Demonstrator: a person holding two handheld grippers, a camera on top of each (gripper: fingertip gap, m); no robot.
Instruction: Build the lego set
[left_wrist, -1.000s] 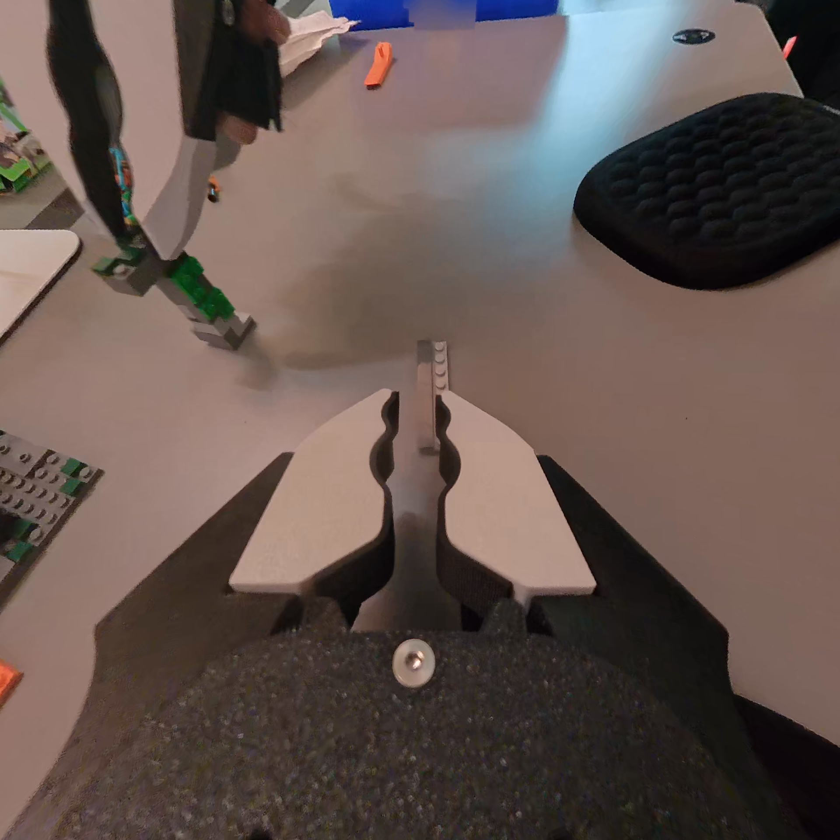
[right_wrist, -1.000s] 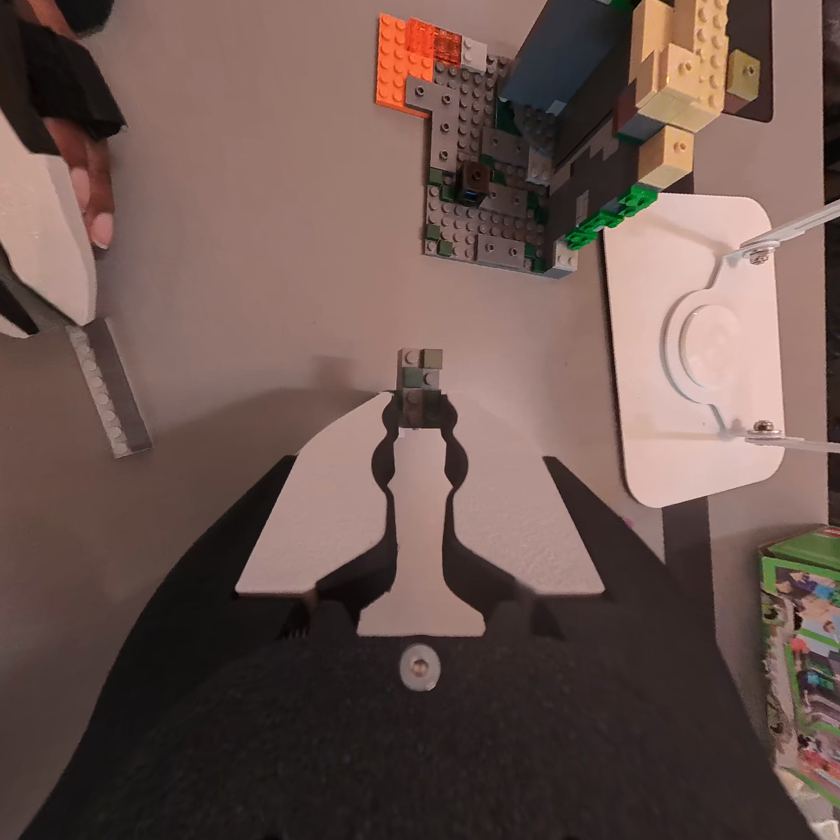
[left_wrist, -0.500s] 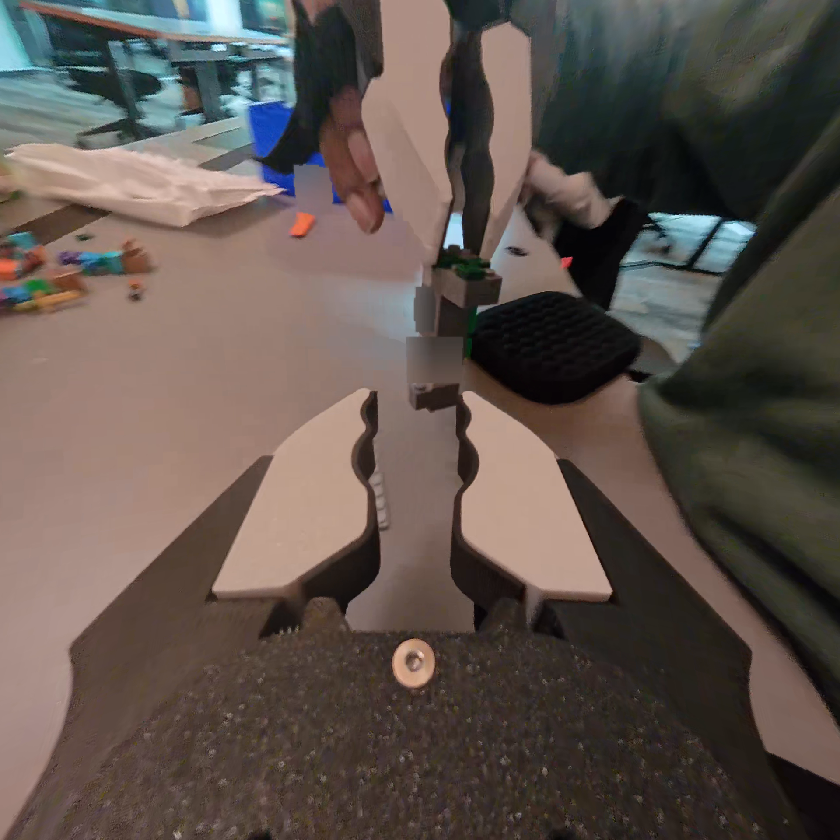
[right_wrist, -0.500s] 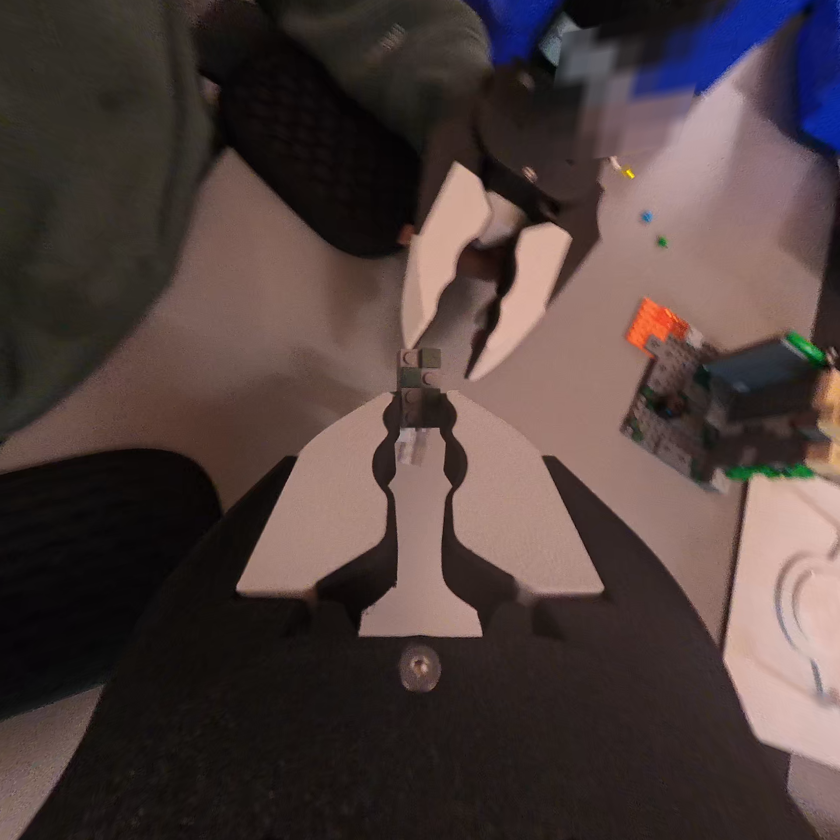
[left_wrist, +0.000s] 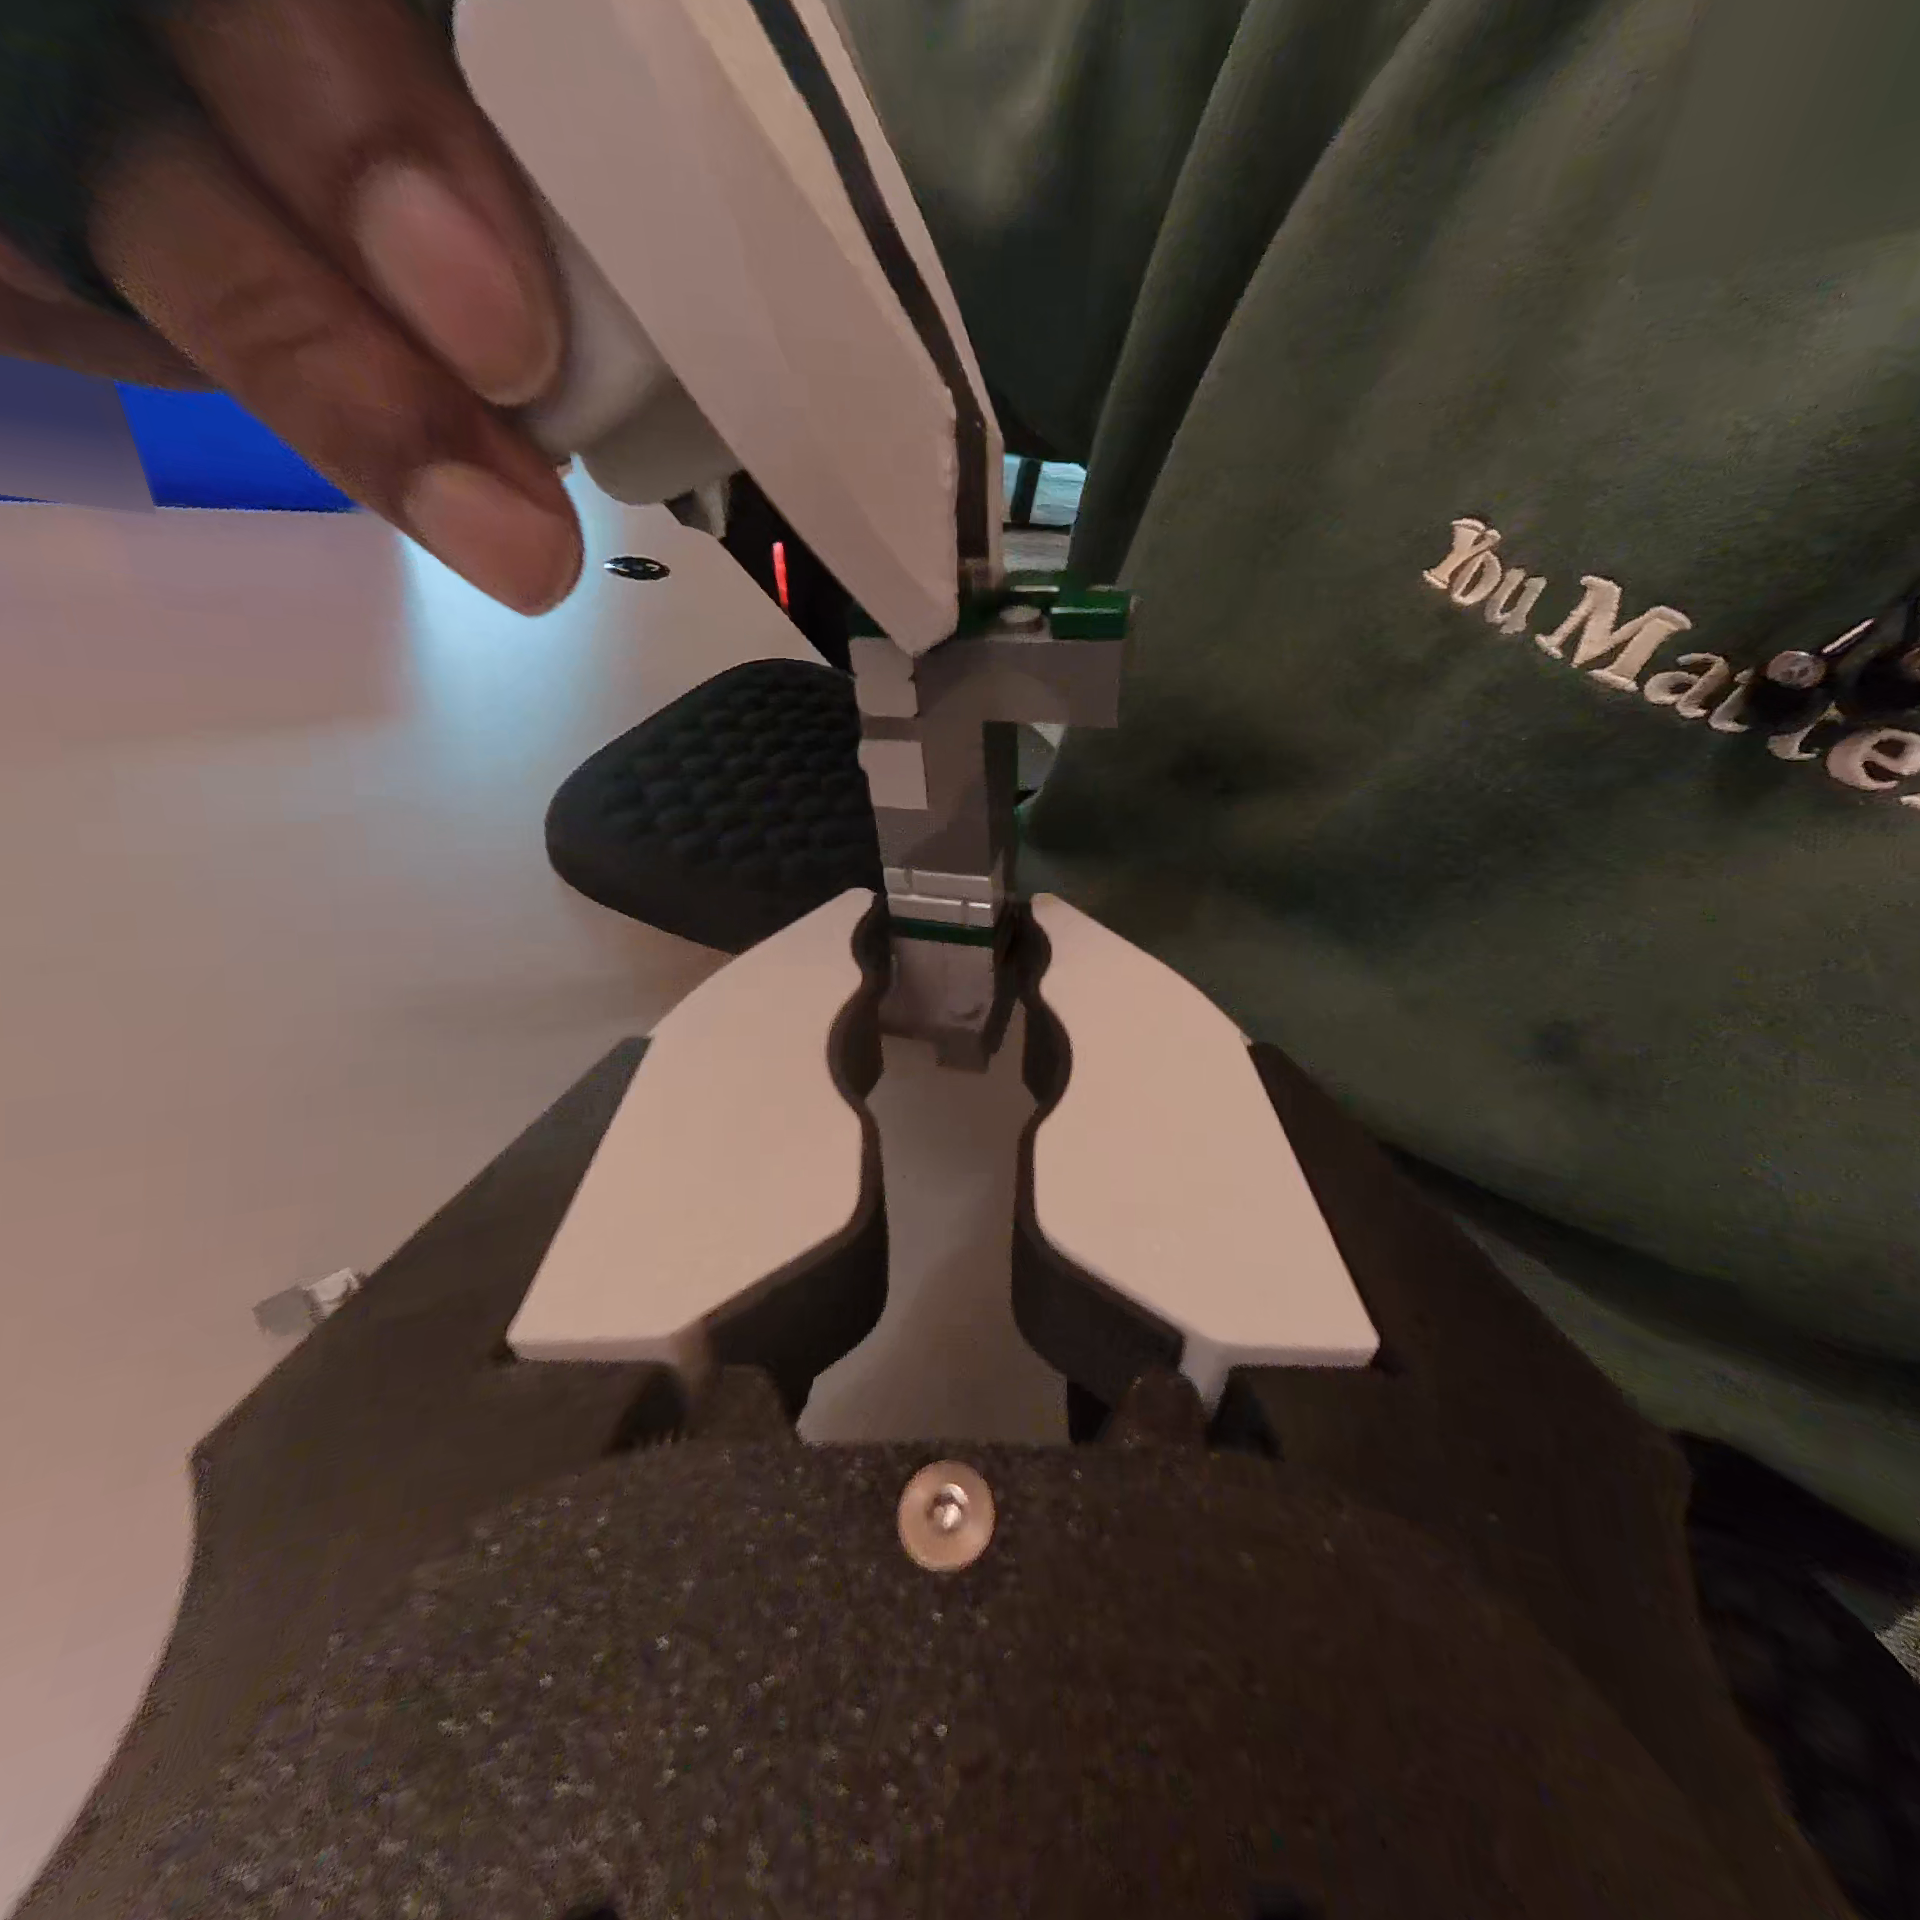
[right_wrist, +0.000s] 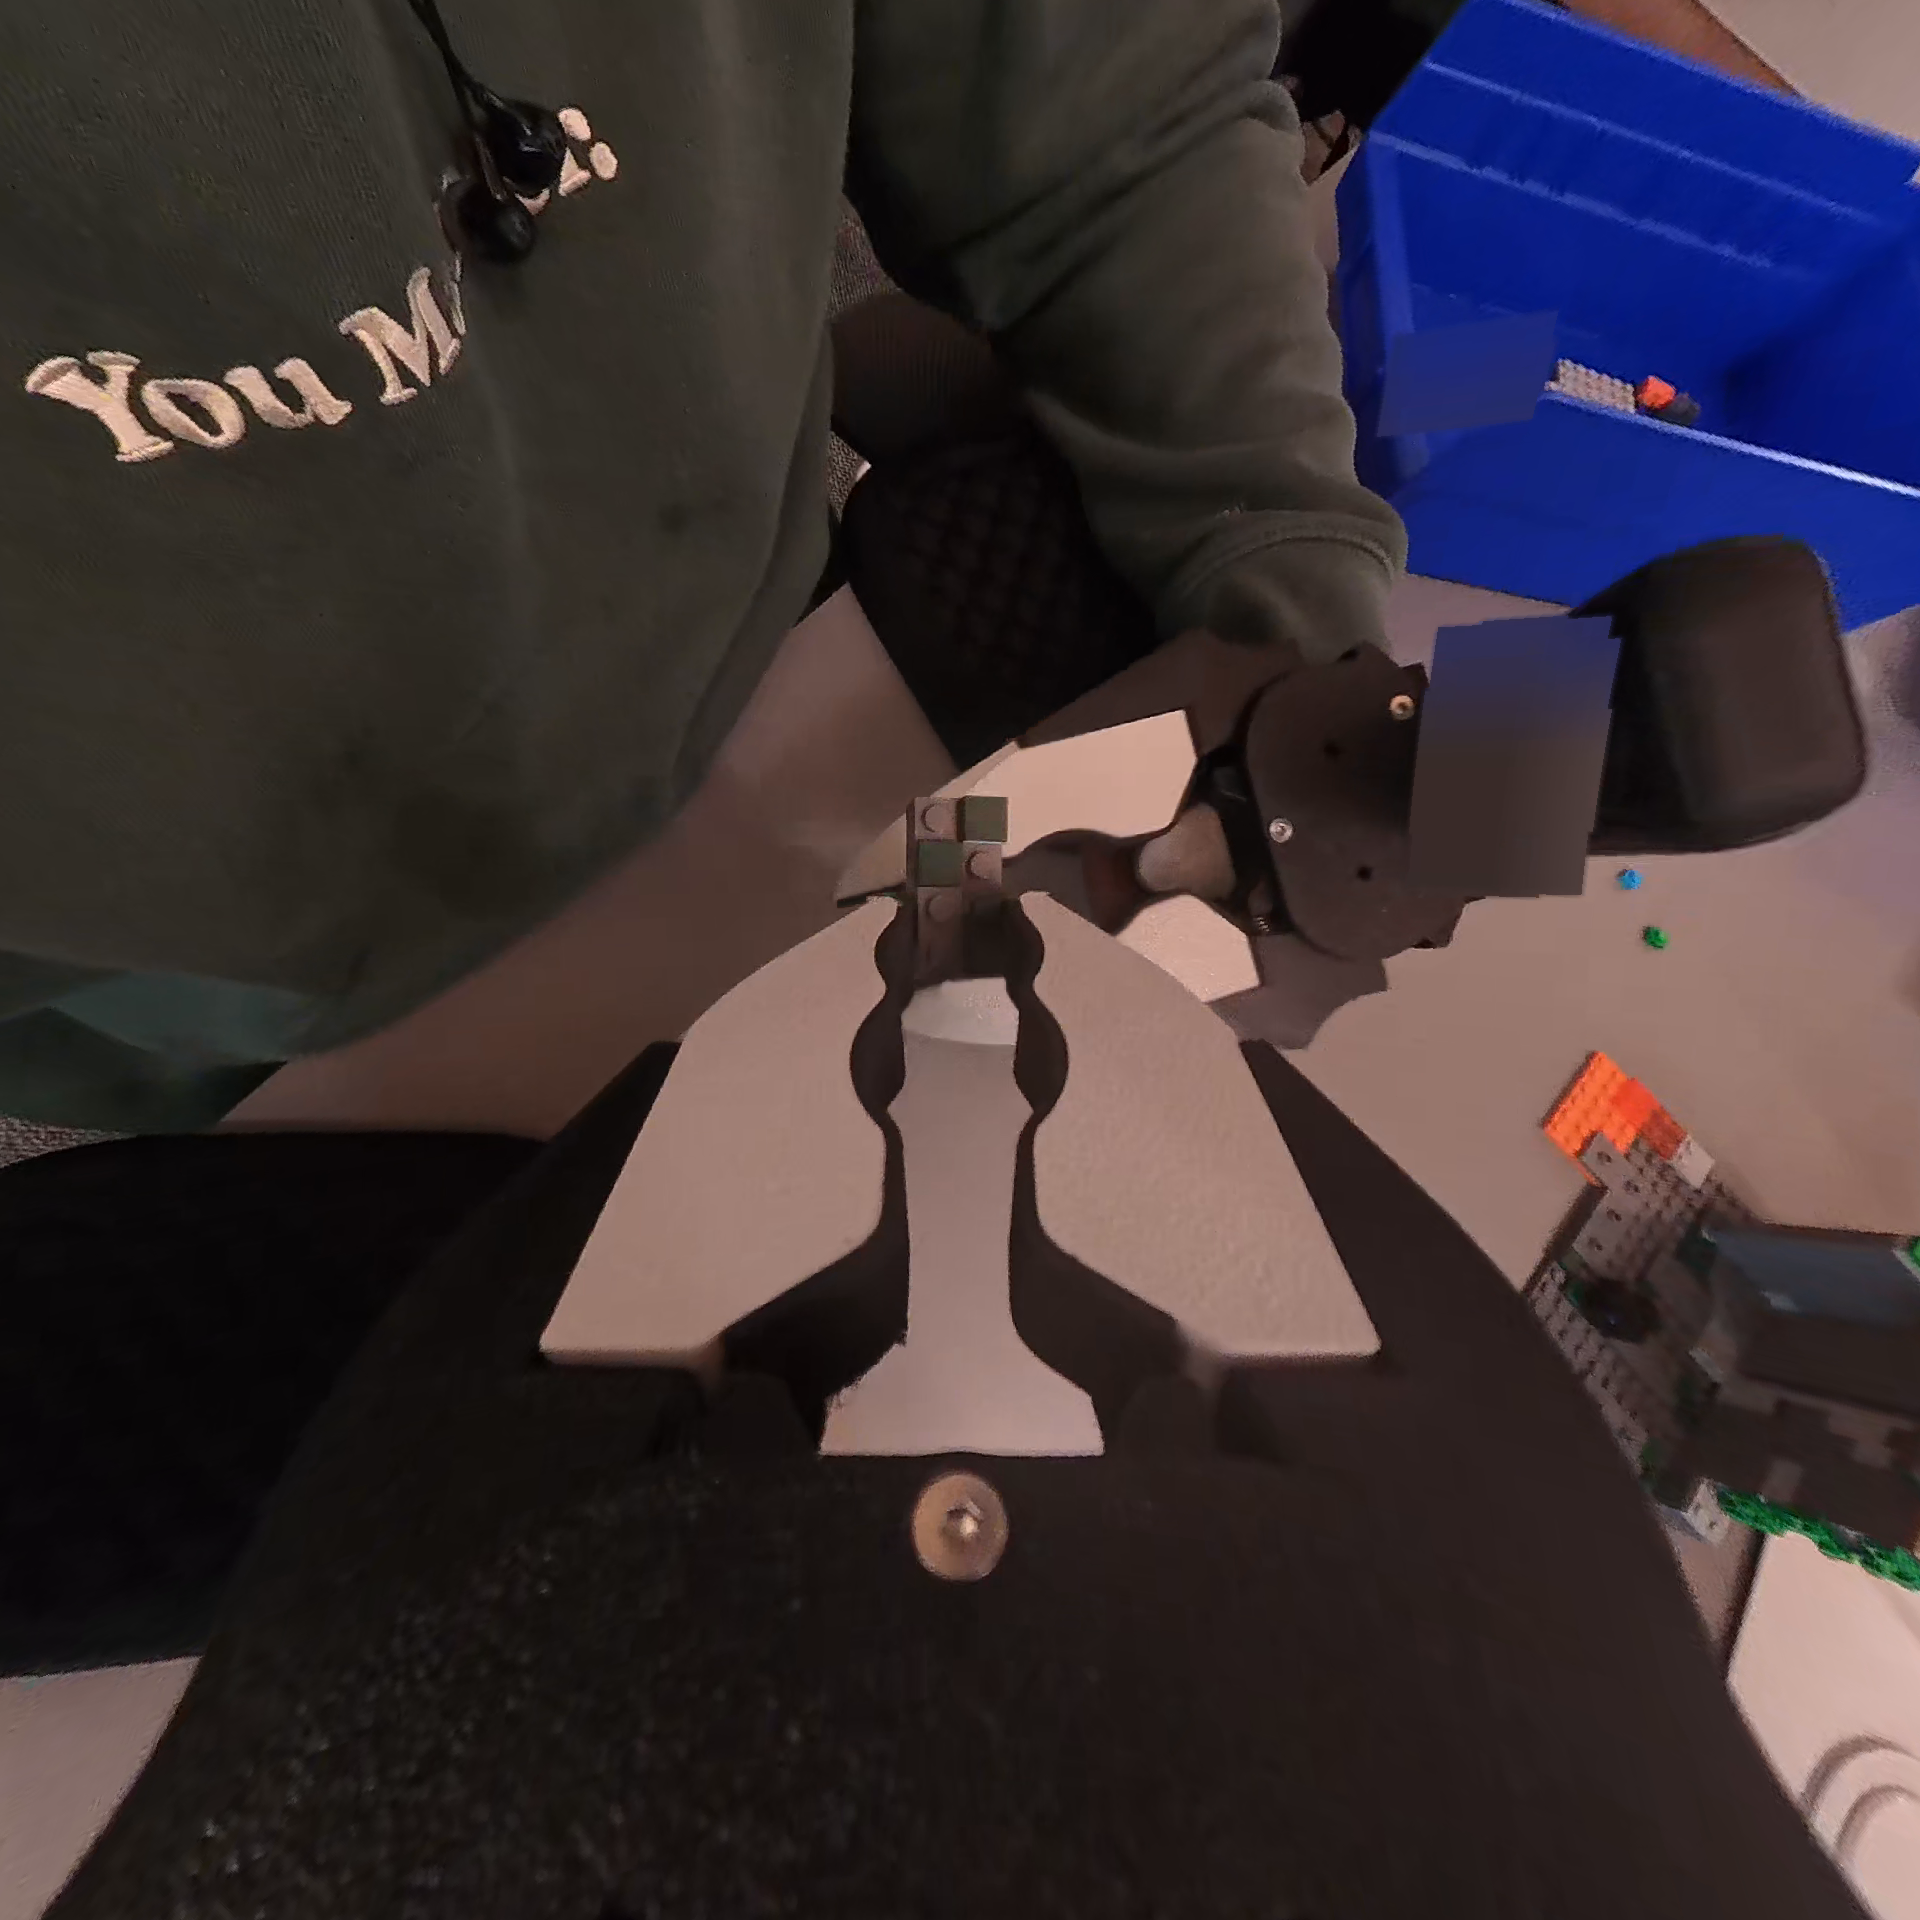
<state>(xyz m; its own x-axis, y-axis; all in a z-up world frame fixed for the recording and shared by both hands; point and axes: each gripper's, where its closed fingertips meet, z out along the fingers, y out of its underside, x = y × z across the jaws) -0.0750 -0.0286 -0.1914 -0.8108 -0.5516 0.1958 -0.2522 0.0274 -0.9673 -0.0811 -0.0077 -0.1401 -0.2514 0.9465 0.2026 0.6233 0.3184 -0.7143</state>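
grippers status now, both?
Left gripper: closed on the lower end of the grey-green lego piece.
Right gripper: closed on the same piece's other end.

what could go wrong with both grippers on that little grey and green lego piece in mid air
The grey and green lego assembly is pinched at both ends, by the right gripper above and the left gripper below; twisting could snap it apart. It is off the table, so a slip drops it.
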